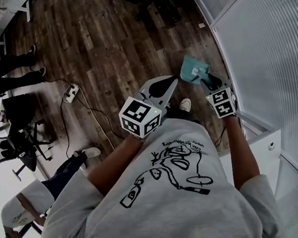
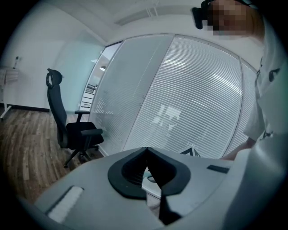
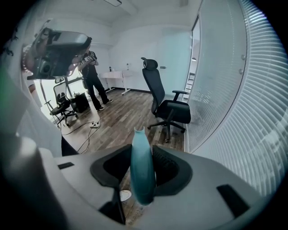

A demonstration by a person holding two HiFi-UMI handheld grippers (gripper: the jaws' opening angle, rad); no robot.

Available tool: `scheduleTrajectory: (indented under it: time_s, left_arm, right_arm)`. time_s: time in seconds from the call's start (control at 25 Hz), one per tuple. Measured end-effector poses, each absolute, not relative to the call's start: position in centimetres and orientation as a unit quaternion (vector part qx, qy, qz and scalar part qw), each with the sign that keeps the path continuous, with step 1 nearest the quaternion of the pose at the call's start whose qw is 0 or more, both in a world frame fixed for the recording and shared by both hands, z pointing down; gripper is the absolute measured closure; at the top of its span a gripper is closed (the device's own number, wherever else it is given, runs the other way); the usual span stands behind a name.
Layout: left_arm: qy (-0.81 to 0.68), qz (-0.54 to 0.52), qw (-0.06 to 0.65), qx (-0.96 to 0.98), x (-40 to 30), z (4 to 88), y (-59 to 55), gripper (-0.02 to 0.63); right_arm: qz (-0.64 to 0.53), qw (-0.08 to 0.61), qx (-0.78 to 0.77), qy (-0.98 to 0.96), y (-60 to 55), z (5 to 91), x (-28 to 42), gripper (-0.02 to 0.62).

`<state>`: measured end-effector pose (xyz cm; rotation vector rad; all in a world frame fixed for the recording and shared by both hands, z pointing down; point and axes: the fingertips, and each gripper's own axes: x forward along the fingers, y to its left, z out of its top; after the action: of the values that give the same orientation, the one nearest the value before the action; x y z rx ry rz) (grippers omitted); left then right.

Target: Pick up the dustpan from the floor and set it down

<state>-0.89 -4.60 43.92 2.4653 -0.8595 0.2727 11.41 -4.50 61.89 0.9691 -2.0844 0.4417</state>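
A teal dustpan (image 1: 194,70) hangs above the wooden floor at the right of the head view, beside the glass wall. My right gripper (image 1: 208,83) is shut on its handle. In the right gripper view the teal handle (image 3: 141,166) stands upright between the two dark pads, which press on it from both sides. My left gripper (image 1: 172,80) is held in front of the person's chest, left of the dustpan and apart from it. Its jaws meet at the tip (image 2: 146,150) with nothing between them.
A glass wall with blinds (image 1: 270,45) runs along the right. A black office chair (image 3: 166,105) stands near it. A power strip with cables (image 1: 71,92) lies on the floor at the left. Another person (image 1: 1,75) stands at the far left. A white cabinet (image 1: 261,144) is by my right arm.
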Motion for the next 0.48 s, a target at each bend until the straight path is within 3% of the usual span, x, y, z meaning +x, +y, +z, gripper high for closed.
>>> scheduleTrajectory:
  time_s: [0.48]
  left_arm:
    - [-0.316,0.090,0.248,0.911,-0.8,42.9,-5.6,0.604]
  right_arm:
    - [0.159,0.365,0.404,-0.824,-5.4,56.9,11.2,0.456]
